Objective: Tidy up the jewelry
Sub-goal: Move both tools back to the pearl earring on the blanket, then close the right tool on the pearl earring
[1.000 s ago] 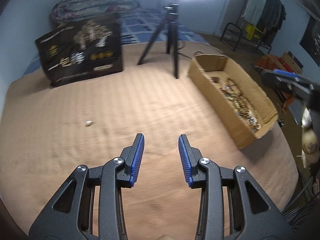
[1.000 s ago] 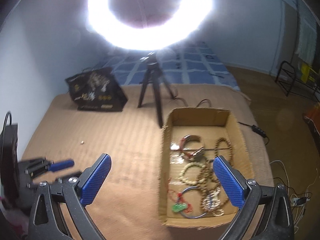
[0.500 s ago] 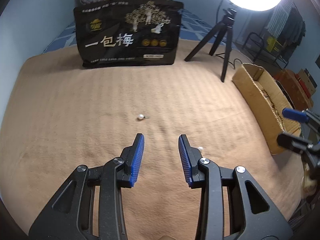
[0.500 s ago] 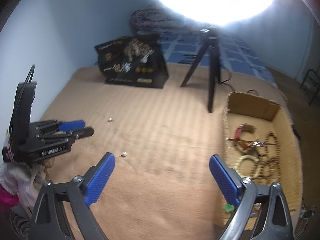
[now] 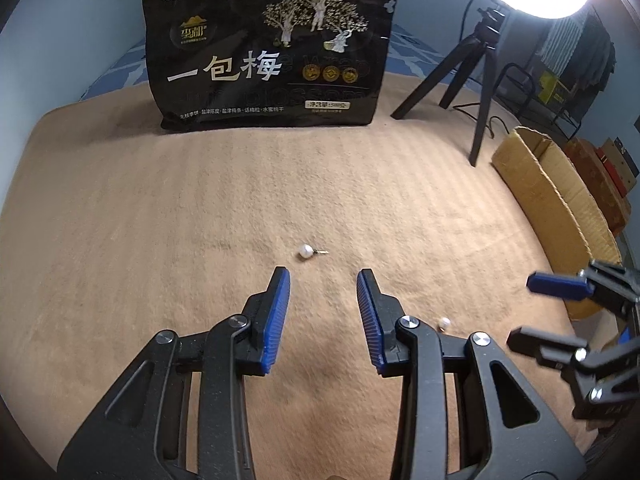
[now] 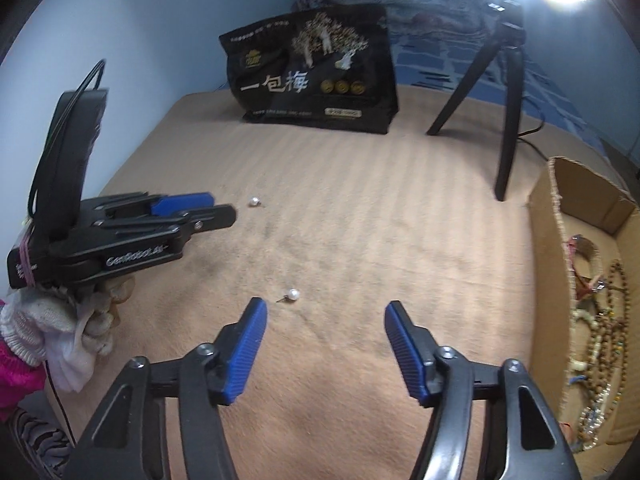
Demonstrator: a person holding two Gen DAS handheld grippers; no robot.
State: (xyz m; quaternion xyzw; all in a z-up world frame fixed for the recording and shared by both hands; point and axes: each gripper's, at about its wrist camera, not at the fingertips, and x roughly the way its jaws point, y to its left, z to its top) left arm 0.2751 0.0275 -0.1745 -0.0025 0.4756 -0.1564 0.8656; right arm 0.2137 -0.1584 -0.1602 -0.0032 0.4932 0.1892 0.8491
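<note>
Two pearl stud earrings lie on the tan blanket. One pearl earring (image 5: 306,251) lies just ahead of my open, empty left gripper (image 5: 323,276); it also shows in the right wrist view (image 6: 254,201). The second pearl earring (image 6: 293,294) lies just ahead of my open, empty right gripper (image 6: 326,307), slightly left of centre; in the left wrist view (image 5: 444,323) it sits right of my left fingers. The cardboard box (image 6: 560,264) at the right holds several bead bracelets (image 6: 600,320). The right gripper shows in the left wrist view (image 5: 560,304), and the left gripper in the right wrist view (image 6: 192,210).
A black snack bag (image 5: 268,56) stands at the back of the blanket. A ring-light tripod (image 5: 480,92) stands at the back right, near the box (image 5: 556,208). A blue wall runs along the left side.
Both grippers have swung left, away from the box, and lowered toward the blanket. Each pearl earring now lies close ahead of a gripper. Both grippers stay open.
</note>
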